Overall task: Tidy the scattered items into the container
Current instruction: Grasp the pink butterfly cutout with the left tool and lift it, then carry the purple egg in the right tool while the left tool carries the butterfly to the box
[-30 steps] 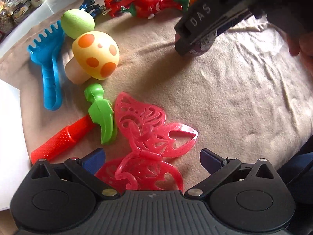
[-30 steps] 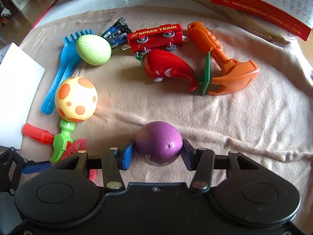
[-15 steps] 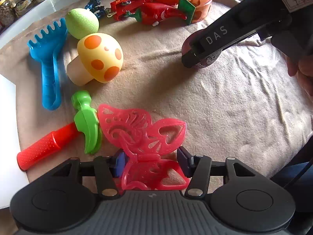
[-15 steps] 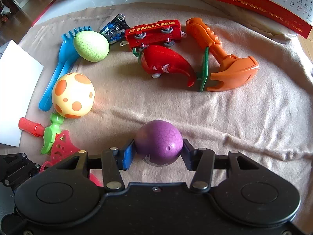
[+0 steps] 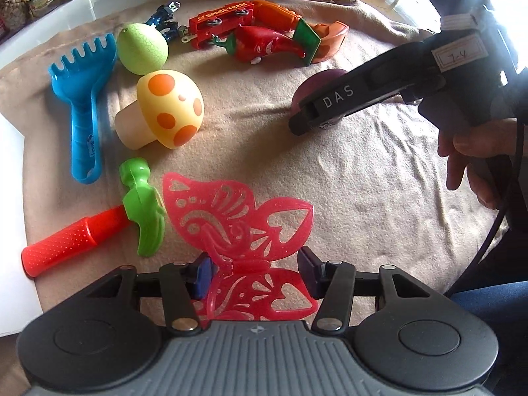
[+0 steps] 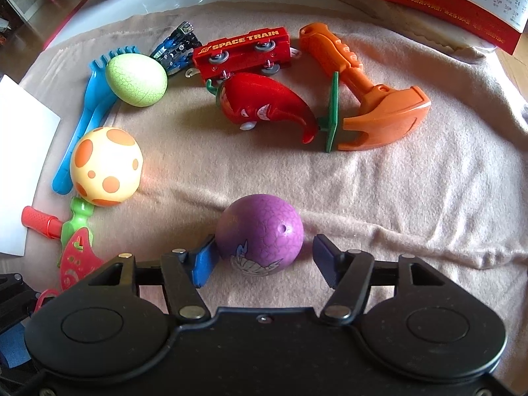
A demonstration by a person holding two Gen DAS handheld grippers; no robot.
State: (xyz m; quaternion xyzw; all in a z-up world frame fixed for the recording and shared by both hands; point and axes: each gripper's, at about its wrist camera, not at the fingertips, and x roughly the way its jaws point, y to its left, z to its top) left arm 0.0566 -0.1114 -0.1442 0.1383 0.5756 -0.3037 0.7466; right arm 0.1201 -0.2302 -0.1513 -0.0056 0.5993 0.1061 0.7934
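My left gripper [image 5: 254, 275] is open around the middle of a pink openwork butterfly [image 5: 237, 217] that lies on the beige cloth [image 5: 363, 181]; neither pad presses it. My right gripper [image 6: 264, 259] is open. A purple egg [image 6: 260, 234] rests on the cloth between its fingers, touching the left blue pad [image 6: 204, 260], apart from the right one. The right gripper also shows in the left wrist view [image 5: 346, 99], with the purple egg [image 5: 316, 82] behind it. No container is in view.
On the cloth lie a spotted mushroom [image 5: 165, 115], green egg [image 5: 142, 52], blue rake [image 5: 85, 99], red-handled green hammer [image 5: 99, 227], red train [image 6: 244, 52], red chilli [image 6: 267, 105], orange hammer [image 6: 363, 89], and a blue car [image 6: 175, 49]. White paper [image 6: 19, 165] lies left.
My left gripper closed in around the butterfly, then widened a little. My right gripper opened and let go of the purple egg, which now rests on the cloth.
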